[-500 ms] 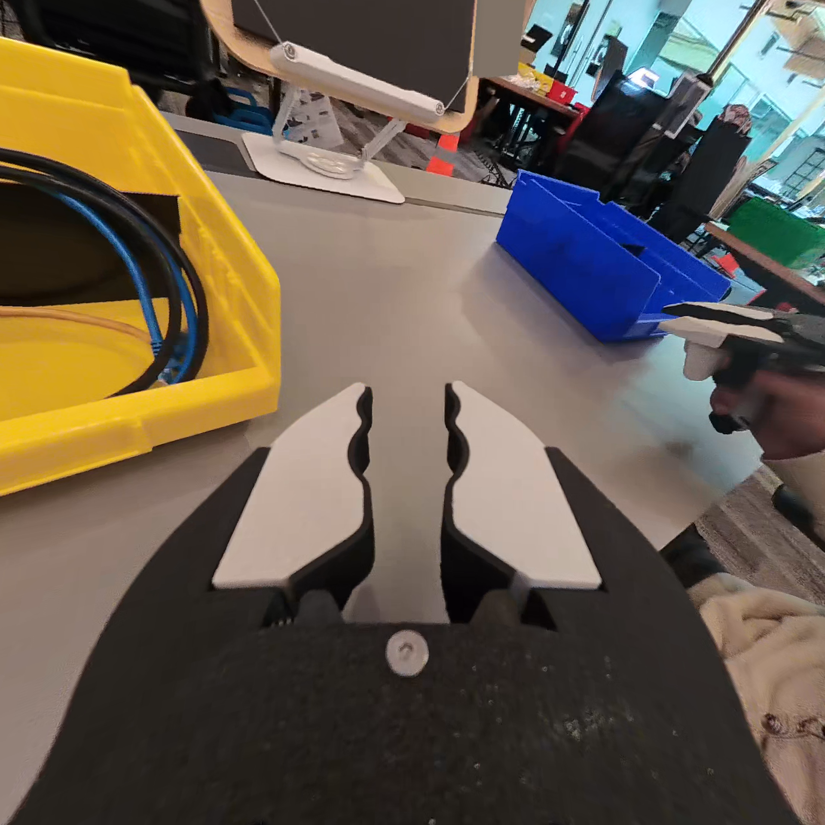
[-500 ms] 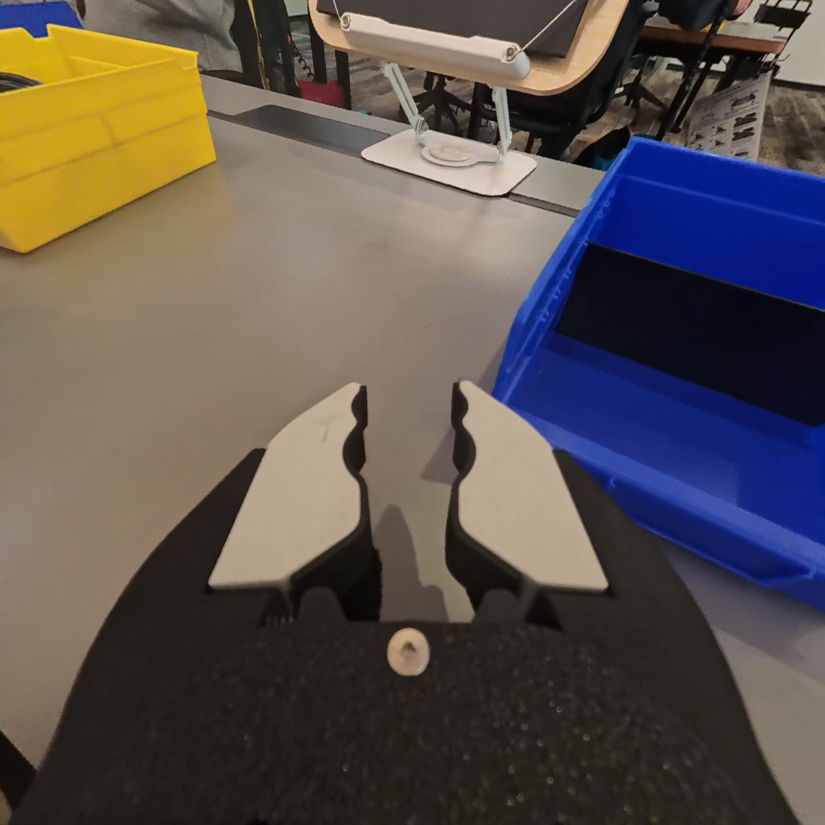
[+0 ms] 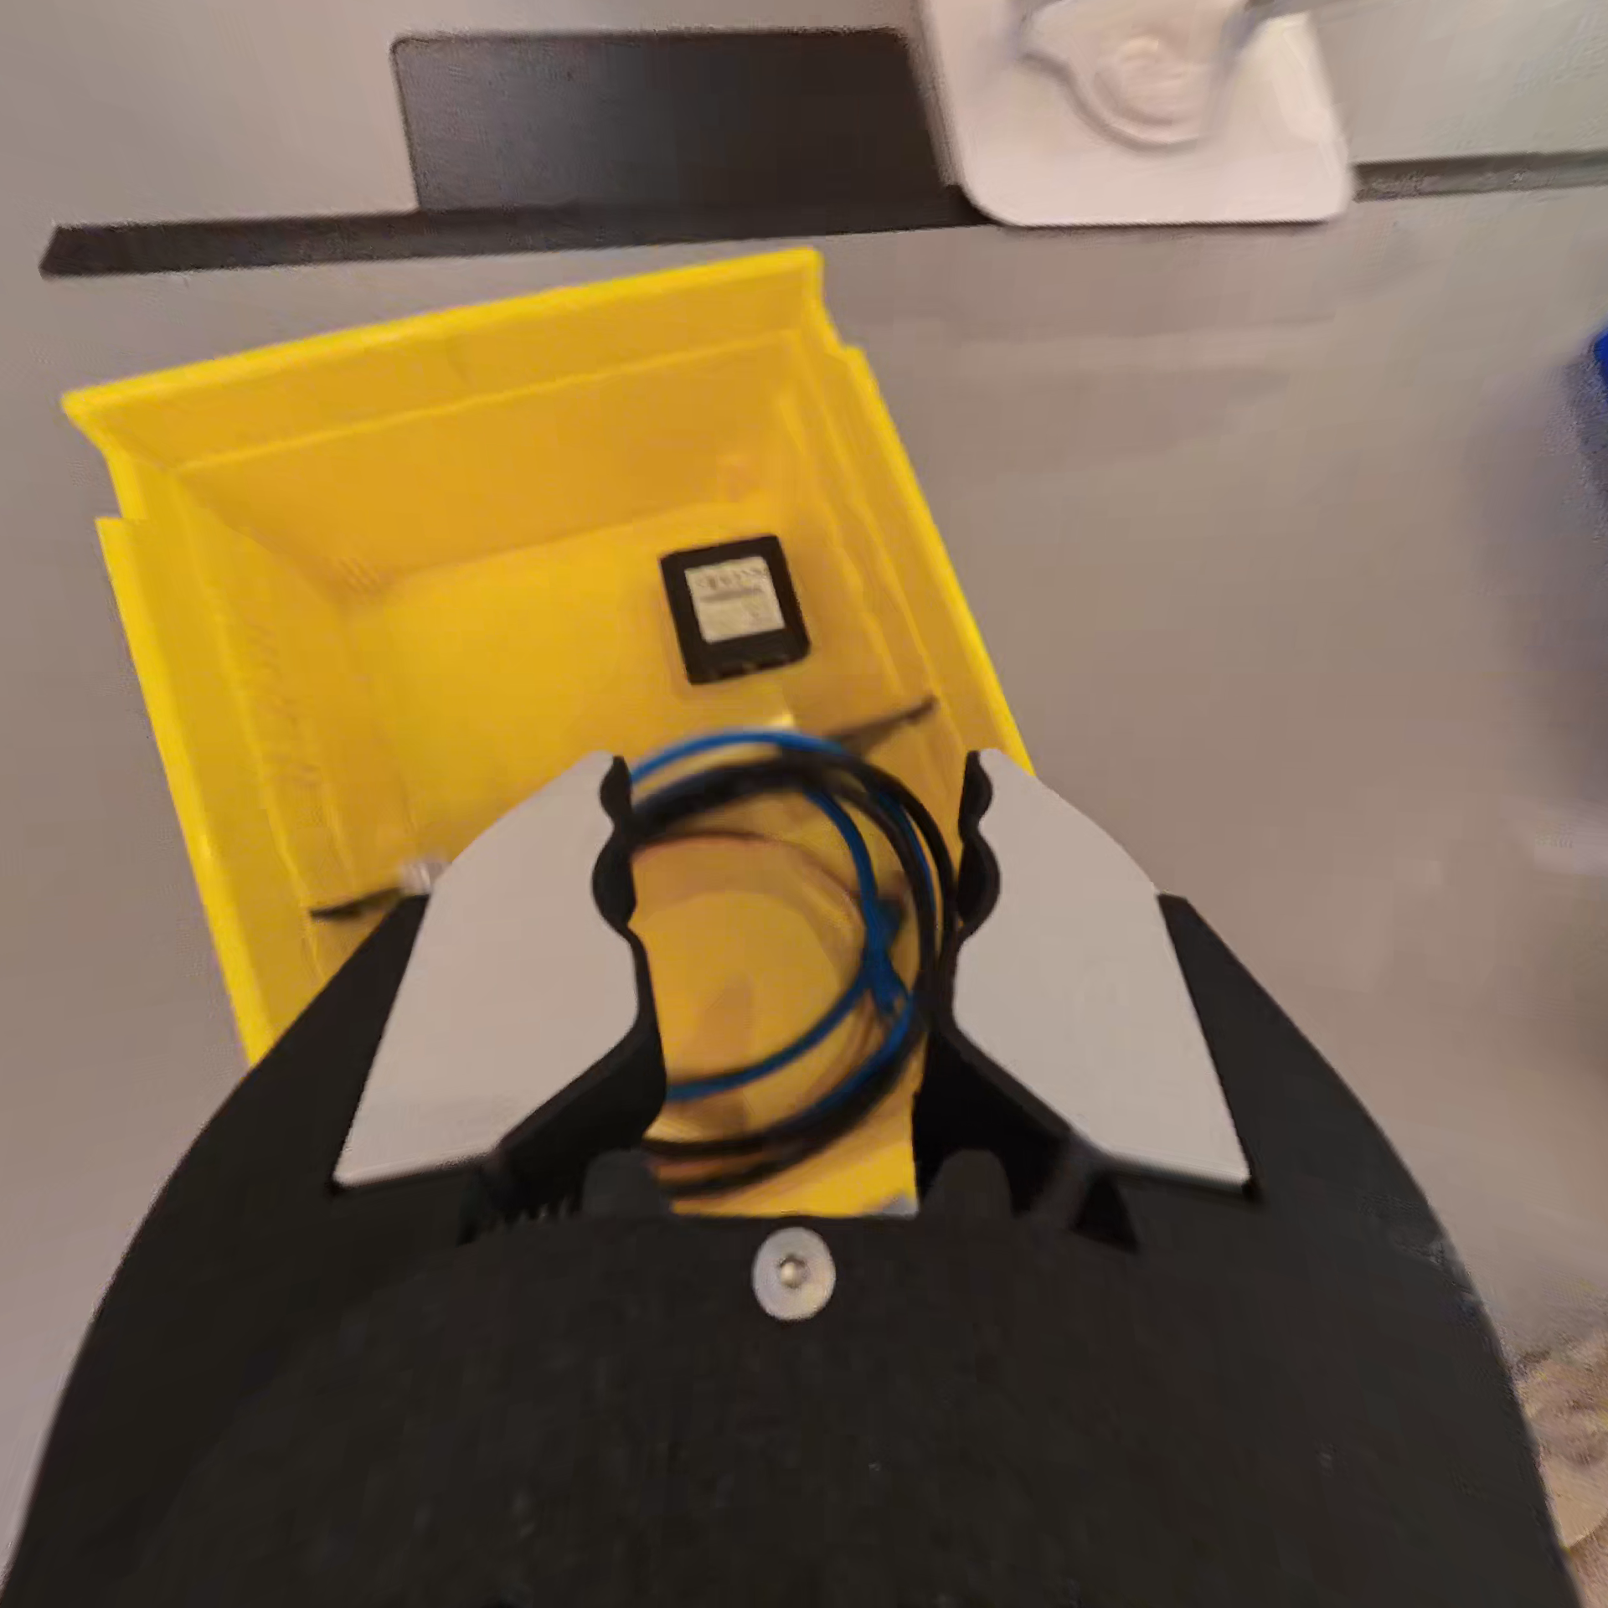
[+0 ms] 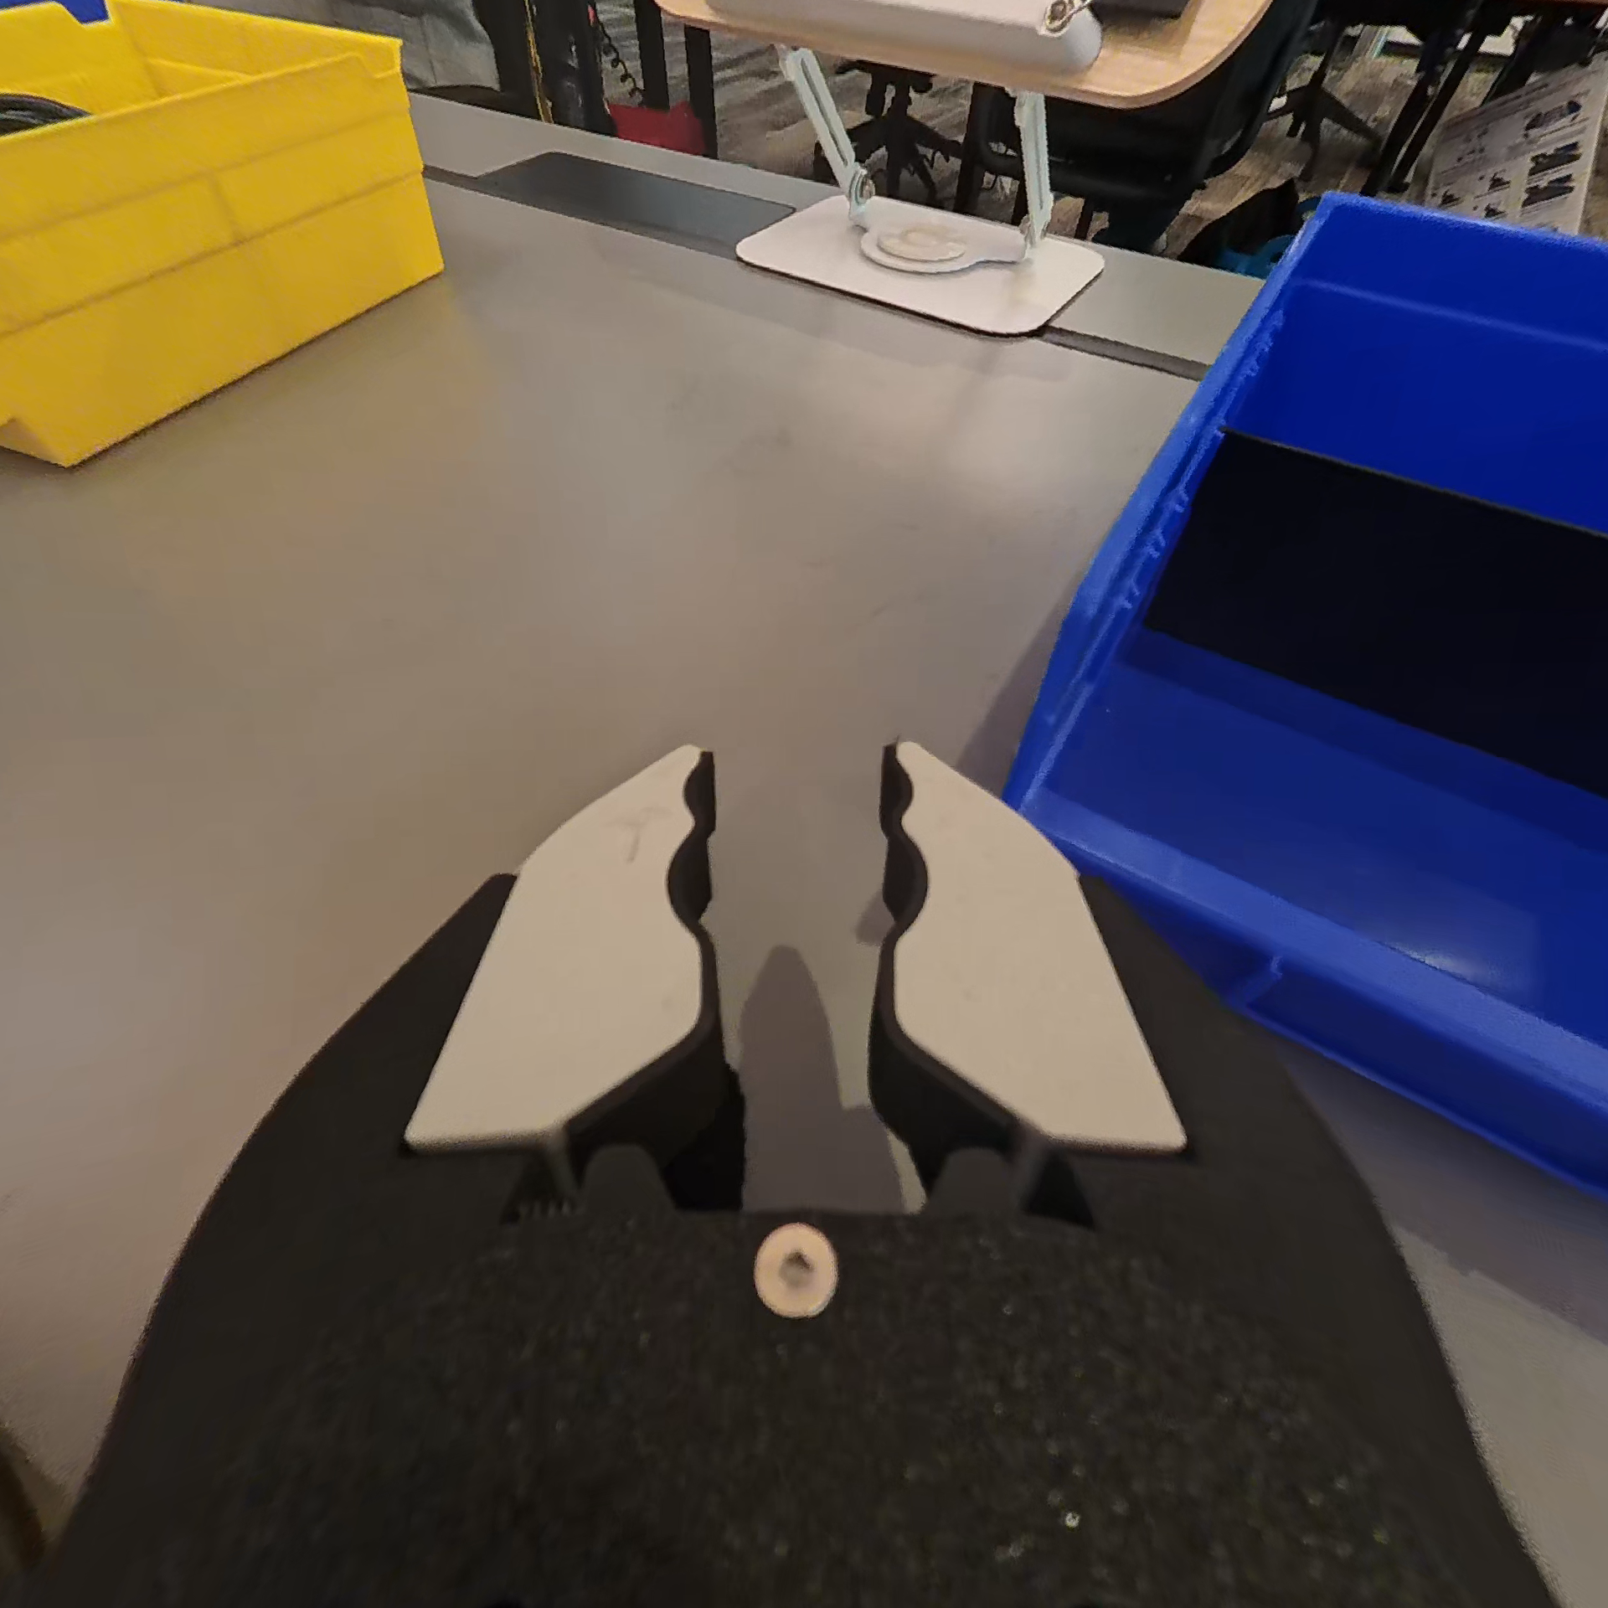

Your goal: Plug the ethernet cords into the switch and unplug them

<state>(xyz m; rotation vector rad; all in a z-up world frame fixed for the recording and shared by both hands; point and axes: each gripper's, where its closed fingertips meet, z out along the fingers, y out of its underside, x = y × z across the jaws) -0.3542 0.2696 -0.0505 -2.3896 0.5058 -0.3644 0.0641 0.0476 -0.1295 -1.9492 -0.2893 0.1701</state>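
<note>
The left gripper (image 3: 790,783) is hanging wide open and empty over the yellow bin (image 3: 487,418); the cords (image 3: 870,922) are lying inside it, near the small black switch (image 3: 733,606); it should be going down slowly, pinching one cord.

Yellow bin (image 3: 261,696); blue and black cords (image 3: 870,870); black switch (image 3: 735,606); blue bin (image 4: 1305,870); grey table (image 4: 522,609)
</note>
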